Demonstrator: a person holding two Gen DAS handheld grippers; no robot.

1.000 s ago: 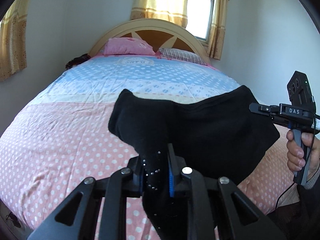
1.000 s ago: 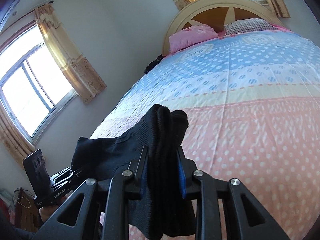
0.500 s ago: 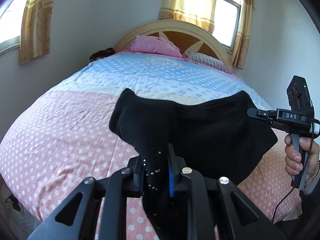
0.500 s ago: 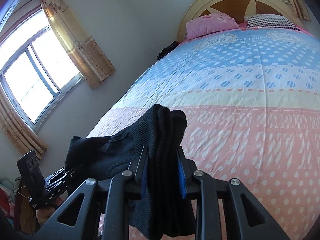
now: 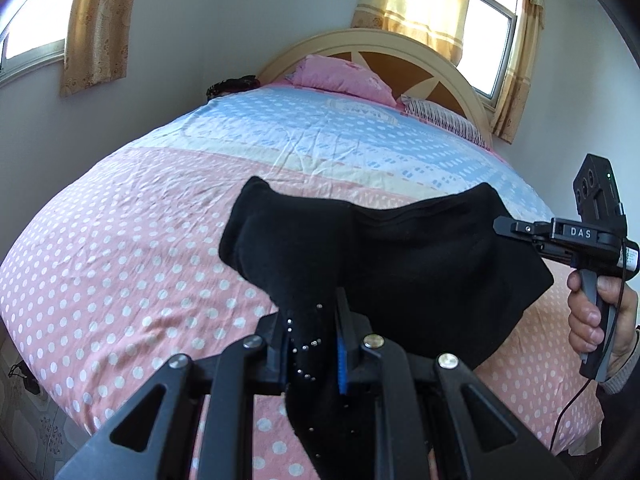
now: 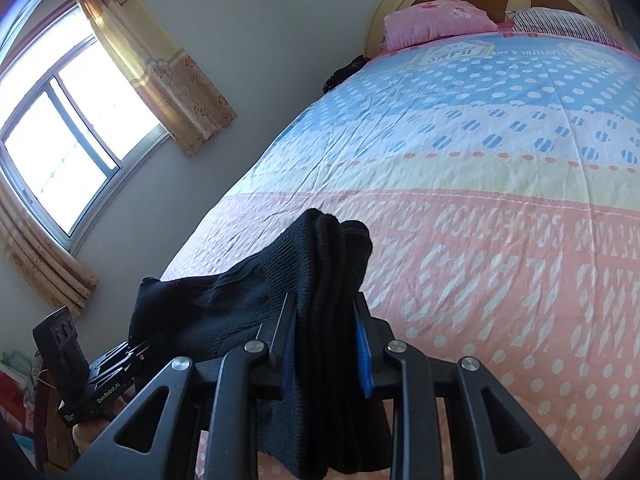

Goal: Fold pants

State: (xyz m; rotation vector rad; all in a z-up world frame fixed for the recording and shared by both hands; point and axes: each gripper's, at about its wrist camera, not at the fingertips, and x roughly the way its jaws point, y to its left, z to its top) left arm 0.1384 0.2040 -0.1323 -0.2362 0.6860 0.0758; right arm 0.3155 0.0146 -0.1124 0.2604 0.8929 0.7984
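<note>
The black pants (image 5: pixel 408 264) hang stretched between both grippers above the near end of the bed. My left gripper (image 5: pixel 312 320) is shut on one bunched corner, where small silver studs show. In the right wrist view my right gripper (image 6: pixel 324 320) is shut on the other thick, folded corner of the pants (image 6: pixel 320 264). The right gripper (image 5: pixel 520 230) also appears at the right of the left wrist view, held by a hand (image 5: pixel 592 312). The left gripper (image 6: pixel 132 354) shows low at the left of the right wrist view. Cloth droops below both grips.
A bed with a pink, cream and blue dotted sheet (image 5: pixel 160 248) fills both views. A pink pillow (image 5: pixel 340 76) and a striped pillow (image 5: pixel 440 116) lie by the arched headboard (image 5: pixel 420 56). Curtained windows (image 6: pixel 68 128) flank the bed. A dark bundle (image 5: pixel 232 86) sits at the far left corner.
Both grippers have carried the pants sideways and a little lower over the bed. The left wrist view has rolled, so the headboard has shifted right. Both grips are unchanged.
</note>
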